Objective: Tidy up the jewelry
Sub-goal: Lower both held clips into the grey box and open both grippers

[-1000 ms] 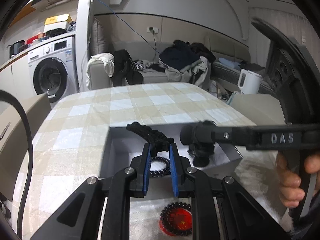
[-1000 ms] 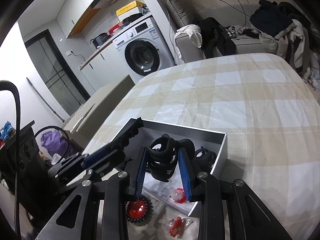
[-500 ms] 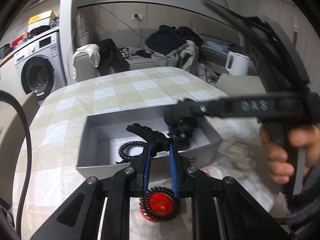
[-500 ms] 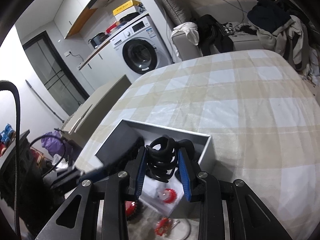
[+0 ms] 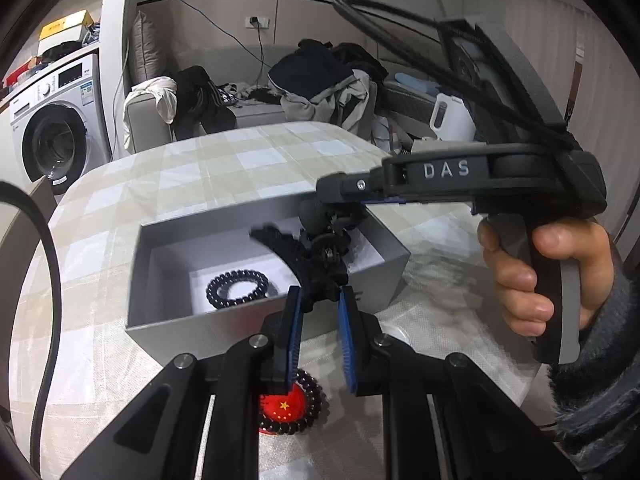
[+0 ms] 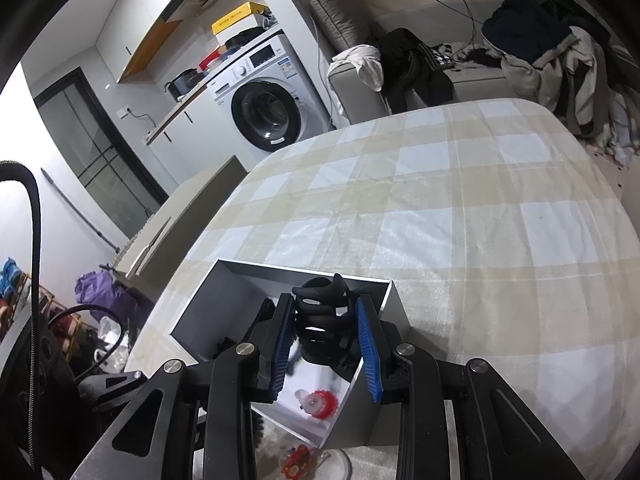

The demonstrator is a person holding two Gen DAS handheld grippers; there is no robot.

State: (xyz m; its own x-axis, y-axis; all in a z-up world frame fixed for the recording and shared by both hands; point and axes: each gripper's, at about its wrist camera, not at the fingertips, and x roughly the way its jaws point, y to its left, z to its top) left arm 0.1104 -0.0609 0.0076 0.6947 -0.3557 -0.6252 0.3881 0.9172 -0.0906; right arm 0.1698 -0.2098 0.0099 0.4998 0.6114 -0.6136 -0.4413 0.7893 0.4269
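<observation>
You have both grippers, left and right, clamped on black plastic hair claws over the open grey cardboard box, seemingly ready to drop them in.

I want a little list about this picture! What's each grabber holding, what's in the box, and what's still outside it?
left gripper: shut on a black toothed hair clip, held over the box
right gripper: shut on a black claw-shaped hair clip, also over the box
box: open grey cardboard box on a checked beige tablecloth
inside the box: a black beaded bracelet
outside the box: a red round piece ringed with black beads, on the cloth in front of the box
person: a hand gripping the right gripper's handle
</observation>
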